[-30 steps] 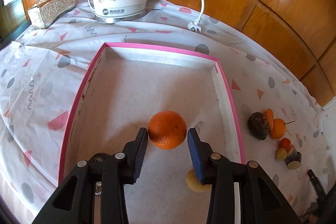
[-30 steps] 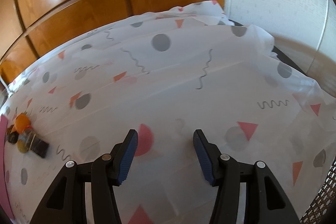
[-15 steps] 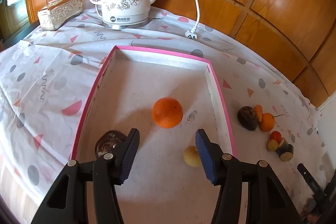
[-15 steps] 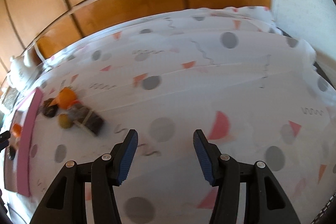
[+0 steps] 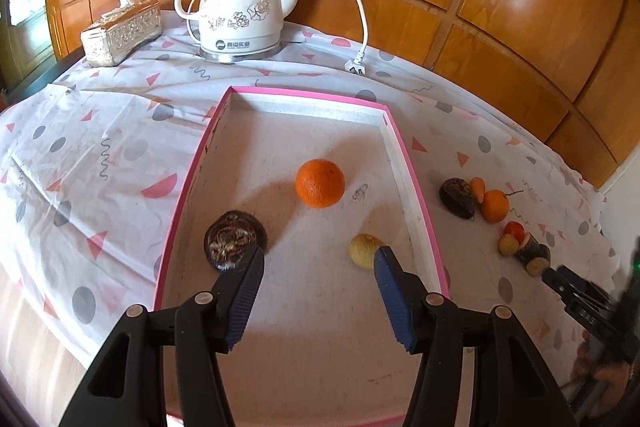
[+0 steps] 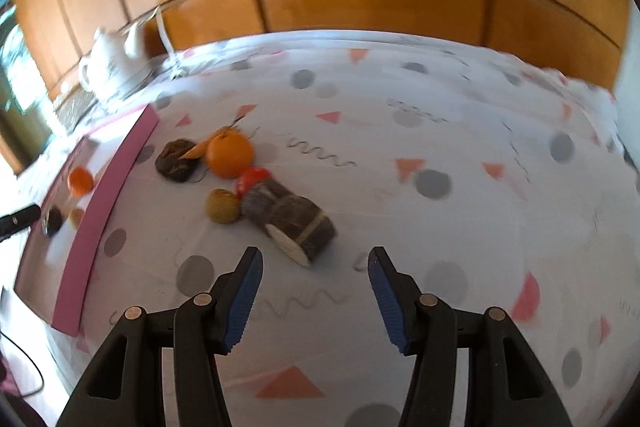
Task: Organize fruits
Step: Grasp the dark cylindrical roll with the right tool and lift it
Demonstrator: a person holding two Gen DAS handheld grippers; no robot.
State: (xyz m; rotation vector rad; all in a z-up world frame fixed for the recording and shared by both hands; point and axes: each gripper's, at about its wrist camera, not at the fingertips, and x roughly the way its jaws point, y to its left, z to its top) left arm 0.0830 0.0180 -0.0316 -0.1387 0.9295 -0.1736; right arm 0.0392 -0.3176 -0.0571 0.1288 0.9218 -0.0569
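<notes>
Left hand-held gripper (image 5: 318,259) empty above orange (image 5: 319,183) (kettle (image 5: 240,17) sharp here only)

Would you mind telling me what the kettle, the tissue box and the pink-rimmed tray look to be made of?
Kettle: apparently glazed white ceramic, glossy with floral decals, on a shiny metal-looking base.
Tissue box: silvery embossed surface, perhaps metal or metallised plastic; cannot tell which.
Pink-rimmed tray: likely cardboard, with matte off-white inner walls and thin flat edges.

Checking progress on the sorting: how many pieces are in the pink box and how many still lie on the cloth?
In the box: 3
On the cloth: 6
Total: 9
</notes>
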